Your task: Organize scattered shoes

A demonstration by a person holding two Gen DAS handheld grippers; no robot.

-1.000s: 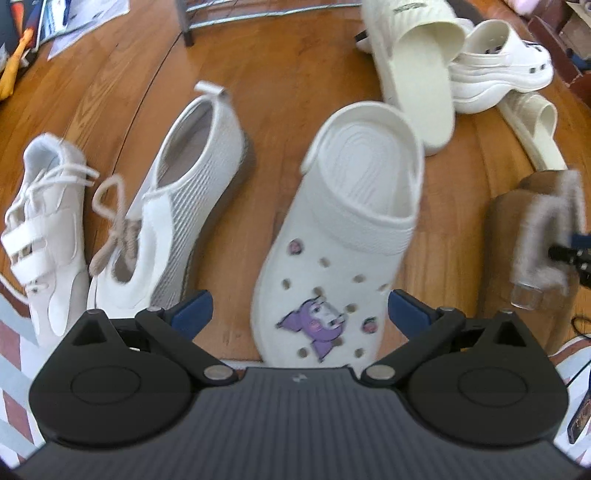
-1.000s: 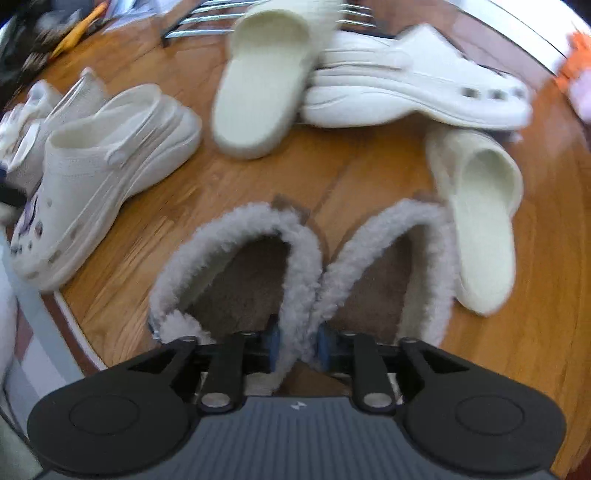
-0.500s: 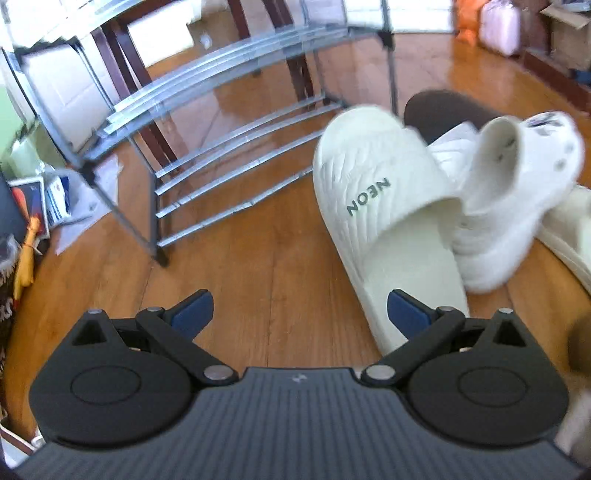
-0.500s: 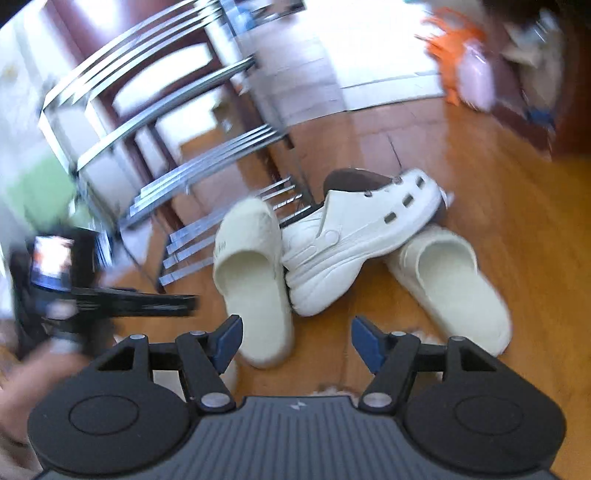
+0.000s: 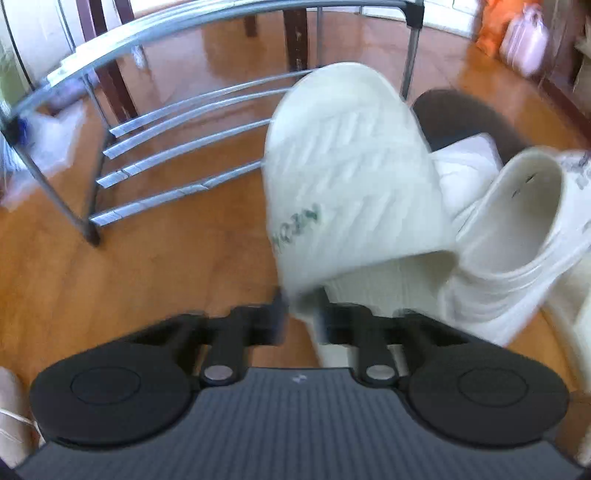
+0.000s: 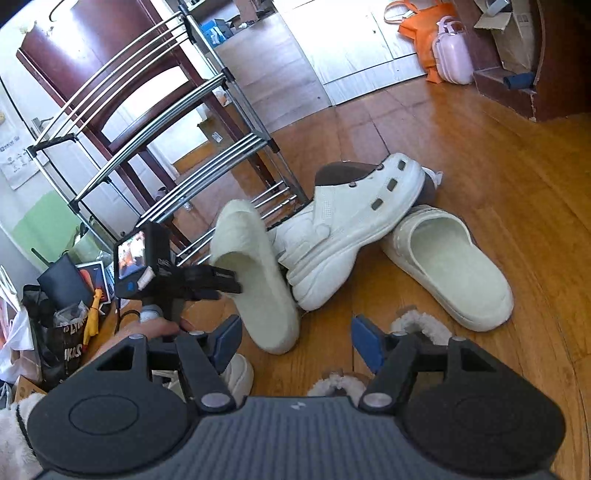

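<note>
My left gripper [image 5: 301,317] is shut on the near side edge of a cream slide [image 5: 351,177] with green lettering, tilted up off the wooden floor. The right wrist view shows the same left gripper [image 6: 232,282] pinching that cream slide [image 6: 255,273], with a hand below it. A white clog [image 6: 354,229] leans on the slide, and the clog [image 5: 517,229] lies right of it in the left wrist view. A second cream slide [image 6: 450,266] lies further right. My right gripper [image 6: 295,339] is open and holds nothing, above two fur-lined brown slippers [image 6: 417,325].
A metal shoe rack [image 6: 207,166] stands behind the shoes, its low bars [image 5: 166,166] just left of the held slide. A white shoe [image 6: 236,373] lies near my left finger. Bags and clutter [image 6: 62,295] crowd the left; an orange bag [image 6: 417,33] and pink case [image 6: 452,55] sit far back.
My left gripper swung from the charm clog to the cream slide and closed on its edge. My right gripper let go of the fur slippers, opened and tipped up toward the rack.
</note>
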